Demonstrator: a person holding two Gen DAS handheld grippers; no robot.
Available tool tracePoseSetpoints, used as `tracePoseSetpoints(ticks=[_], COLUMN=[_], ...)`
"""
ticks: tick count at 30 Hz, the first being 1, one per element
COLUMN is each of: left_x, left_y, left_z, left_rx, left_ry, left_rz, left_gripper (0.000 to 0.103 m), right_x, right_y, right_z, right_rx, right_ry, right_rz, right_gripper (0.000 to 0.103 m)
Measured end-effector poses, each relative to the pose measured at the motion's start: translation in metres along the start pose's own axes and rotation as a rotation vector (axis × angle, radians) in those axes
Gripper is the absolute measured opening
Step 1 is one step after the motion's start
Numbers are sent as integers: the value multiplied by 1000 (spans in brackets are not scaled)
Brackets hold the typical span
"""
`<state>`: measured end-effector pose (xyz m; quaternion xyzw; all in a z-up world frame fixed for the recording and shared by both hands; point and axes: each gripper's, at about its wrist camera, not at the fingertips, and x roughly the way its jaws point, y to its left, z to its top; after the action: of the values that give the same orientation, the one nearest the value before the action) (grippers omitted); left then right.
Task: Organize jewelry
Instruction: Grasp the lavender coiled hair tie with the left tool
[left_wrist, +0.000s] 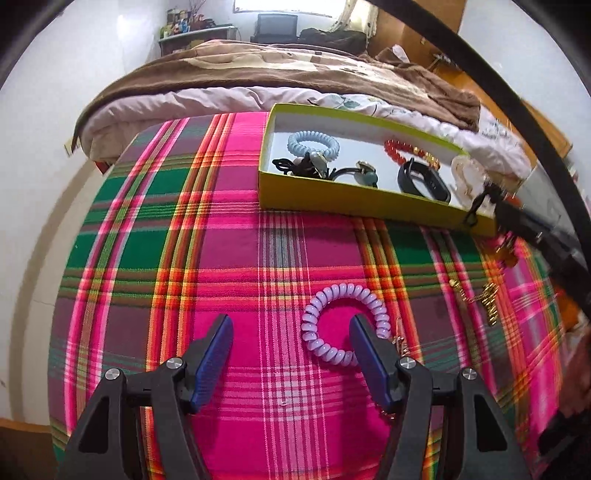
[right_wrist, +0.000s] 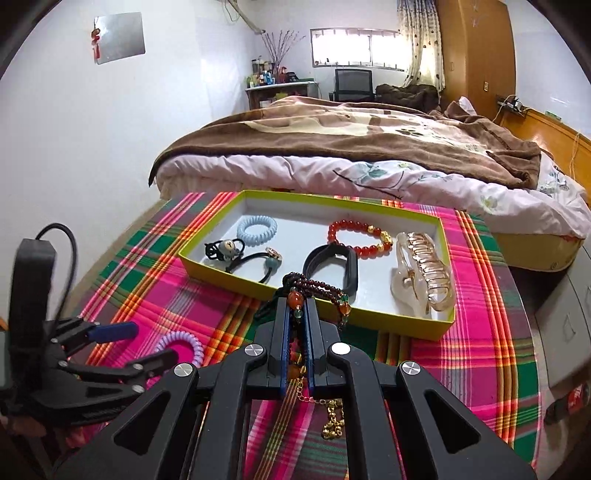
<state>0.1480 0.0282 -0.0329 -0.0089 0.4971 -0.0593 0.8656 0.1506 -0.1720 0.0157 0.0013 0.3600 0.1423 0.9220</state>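
Right hand-held gripper (right_wrist: 296, 314) clenched on dark bead strand (right_wrist: 317, 286), orange beads; left hand-held gripper (left_wrist: 291, 326) released.

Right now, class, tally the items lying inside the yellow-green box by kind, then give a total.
Spiral hair ties: 1, the light blue coil
Black elastic hair ties with charms: 2
Bead bracelets: 1, red with gold beads
Black wristbands: 1
Hair claw clips: 1, clear and gold
Total: 6 in the box
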Motion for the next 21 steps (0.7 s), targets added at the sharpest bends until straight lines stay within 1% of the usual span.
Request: tracePoseSetpoints(ticks=[1, 4, 6, 8, 13, 15, 18, 20, 21], left_x=[1, 2, 3, 3, 2, 1, 1, 0, 0], left_y=[-3, -6, -6, -6, -3, -4, -2, 0, 1], left_z=[0, 0, 1, 1, 2, 2, 2, 2, 2], left_rx=[14, 11, 10, 13, 2, 2, -9, -16, -18], left_ry=[0, -4, -10, -13, -20, -22, -23, -24, -24], left_rz=[18, 42, 57, 75, 84, 87, 88, 88, 86], left_gripper=[65, 64, 58, 54, 43, 30, 20, 16, 11], right_x=[-2, -5, -6, -6, -7, -7, -8, -9, -9], right_y=[0, -1, -2, -2, -3, -4, -5, -5, -5], right_z=[0, 1, 1, 1, -1, -2, -2, -2, -2], right_rx=[-1, 2, 3, 4, 13, 14, 18, 19, 20], right_ry=[-3, -9, -11, -13, -12, -11, -11, -12, -13], right_rz=[0, 4, 3, 4, 8, 8, 7, 6, 6], right_gripper=[7, 7, 7, 7, 7, 7, 7, 7, 7])
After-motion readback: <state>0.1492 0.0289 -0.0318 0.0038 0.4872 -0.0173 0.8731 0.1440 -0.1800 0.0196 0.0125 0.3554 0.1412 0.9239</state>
